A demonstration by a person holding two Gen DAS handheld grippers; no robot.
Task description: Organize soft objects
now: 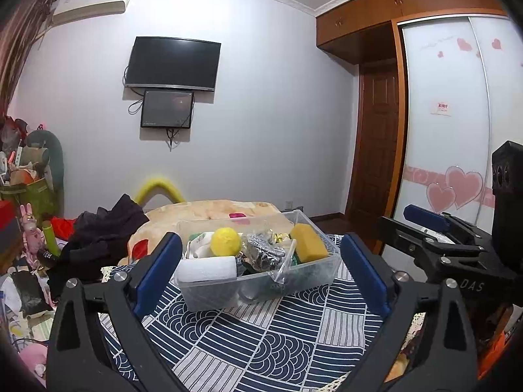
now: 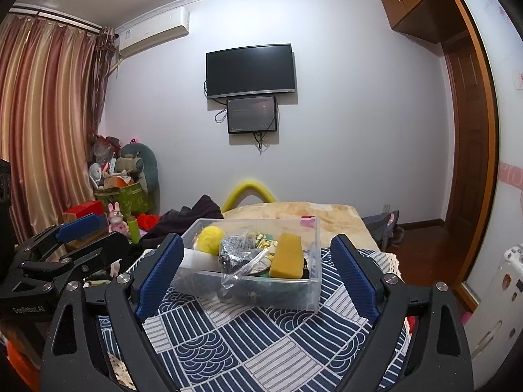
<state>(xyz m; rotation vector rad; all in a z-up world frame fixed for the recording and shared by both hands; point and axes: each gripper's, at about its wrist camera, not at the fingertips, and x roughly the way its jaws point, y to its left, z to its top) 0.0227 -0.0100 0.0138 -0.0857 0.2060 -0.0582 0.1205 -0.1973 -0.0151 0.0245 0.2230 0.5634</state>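
A clear plastic bin (image 1: 313,274) (image 2: 310,294) stands on the blue-and-white patterned cloth (image 1: 261,343) (image 2: 261,343). It holds a yellow ball (image 1: 225,241) (image 2: 209,239), a yellow sponge block (image 1: 309,242) (image 2: 288,254), a white roll (image 1: 207,268) (image 2: 199,259), a dark patterned item (image 1: 263,250) (image 2: 237,248) and a clear bag (image 2: 242,272). My left gripper (image 1: 261,274) is open and empty, its fingers just short of the bin on both sides. My right gripper (image 2: 258,271) is open and empty, likewise framing the bin. Each gripper shows at the other view's edge.
A beige blanket (image 1: 212,210) (image 2: 294,212) lies behind the bin. Dark clothes (image 1: 104,232) (image 2: 193,215) are heaped at the left. Toys and boxes (image 2: 121,189) crowd the left corner. A wardrobe with heart decals (image 1: 457,130) and a door stand right.
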